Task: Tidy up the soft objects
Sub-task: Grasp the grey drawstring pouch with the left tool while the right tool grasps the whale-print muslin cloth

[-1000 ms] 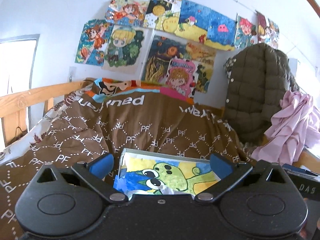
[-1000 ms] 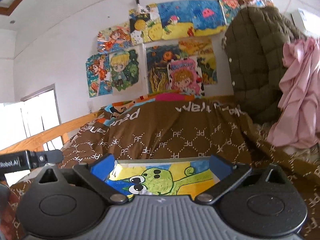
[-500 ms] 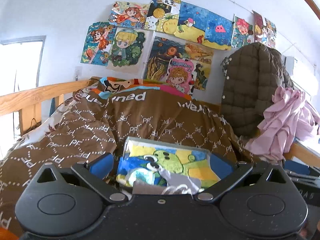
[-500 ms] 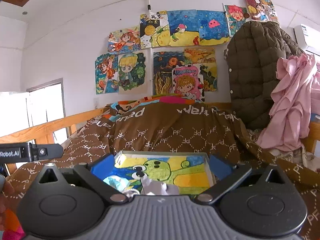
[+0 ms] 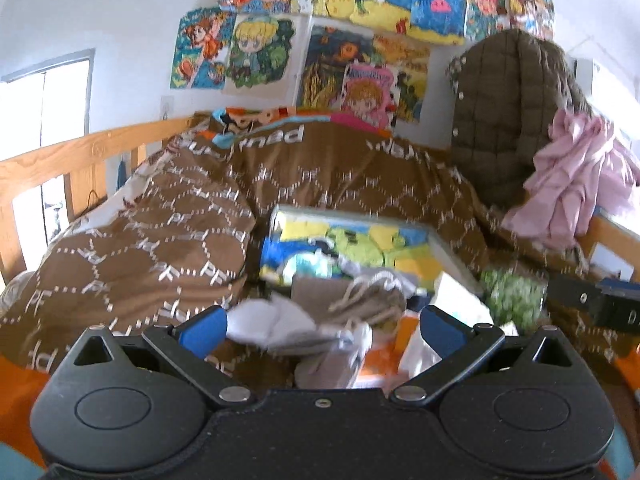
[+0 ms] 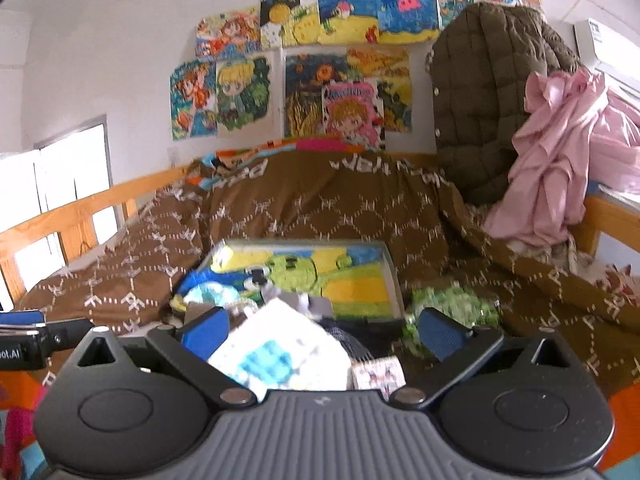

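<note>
A heap of soft things lies on the bed in front of a flat box with a green cartoon picture (image 5: 360,240) (image 6: 320,272). In the left wrist view I see a beige drawstring pouch (image 5: 360,300) and a white cloth (image 5: 276,320). My left gripper (image 5: 320,326) is open just above them, holding nothing. In the right wrist view a white and light-blue knitted piece (image 6: 280,352) lies between the fingers of my right gripper (image 6: 320,326), which is open and not closed on it. A green fluffy item (image 6: 452,308) (image 5: 512,292) lies to the right.
A brown patterned quilt (image 5: 160,240) is bunched up behind and to the left. A wooden bed rail (image 5: 60,160) runs along the left. An olive quilted jacket (image 6: 488,92) and pink cloth (image 6: 560,152) hang at the right. Pictures cover the wall.
Both views have tilted down and drawn back, so the heap of soft things in front of the picture box has come into sight. Both grippers stay open.
</note>
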Demonstrator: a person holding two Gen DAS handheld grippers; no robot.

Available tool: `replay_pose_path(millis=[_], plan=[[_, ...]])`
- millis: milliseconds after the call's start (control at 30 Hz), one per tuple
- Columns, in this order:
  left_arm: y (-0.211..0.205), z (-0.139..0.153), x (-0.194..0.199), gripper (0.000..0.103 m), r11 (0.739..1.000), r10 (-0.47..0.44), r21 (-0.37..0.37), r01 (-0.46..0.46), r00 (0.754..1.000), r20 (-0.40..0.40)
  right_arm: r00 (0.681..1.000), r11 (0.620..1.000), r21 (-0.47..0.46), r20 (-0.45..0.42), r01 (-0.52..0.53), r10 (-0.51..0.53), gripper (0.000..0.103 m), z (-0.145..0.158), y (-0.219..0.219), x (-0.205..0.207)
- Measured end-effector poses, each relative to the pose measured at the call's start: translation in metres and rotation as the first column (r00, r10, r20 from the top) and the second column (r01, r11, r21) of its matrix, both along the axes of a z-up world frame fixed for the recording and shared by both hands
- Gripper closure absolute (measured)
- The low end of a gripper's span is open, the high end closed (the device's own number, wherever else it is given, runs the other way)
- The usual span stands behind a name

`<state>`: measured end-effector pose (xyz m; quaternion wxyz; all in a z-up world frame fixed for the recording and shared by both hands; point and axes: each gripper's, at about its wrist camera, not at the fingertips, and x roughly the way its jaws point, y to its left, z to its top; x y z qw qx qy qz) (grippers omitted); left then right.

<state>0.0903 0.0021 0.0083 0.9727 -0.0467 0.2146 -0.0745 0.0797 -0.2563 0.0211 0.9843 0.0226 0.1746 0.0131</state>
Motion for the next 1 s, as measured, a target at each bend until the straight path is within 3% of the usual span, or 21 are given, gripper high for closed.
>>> replay_pose_path(millis=[333, 733, 1000], plan=[[-0.009, -0.022, 0.0, 0.001, 0.997, -0.041, 0.058, 0.047, 0.994, -0.098, 0.992, 0.998, -0.051, -0.122, -0.028, 0.022, 0.0, -0.017, 0.008, 0.0], [-0.01, -0.041, 0.014, 0.001, 0.998, -0.025, 0.059, 0.038, 0.978, -0.205, 0.97, 0.992, -0.105, -0.241, -0.068, 0.041, 0.0, -0.038, 0.019, 0.017], [-0.011, -0.047, 0.02, 0.001, 0.998, -0.018, 0.057, 0.033, 0.972, -0.236, 0.961, 0.988, -0.121, -0.271, -0.092, 0.056, 0.0, -0.042, 0.023, 0.023]])
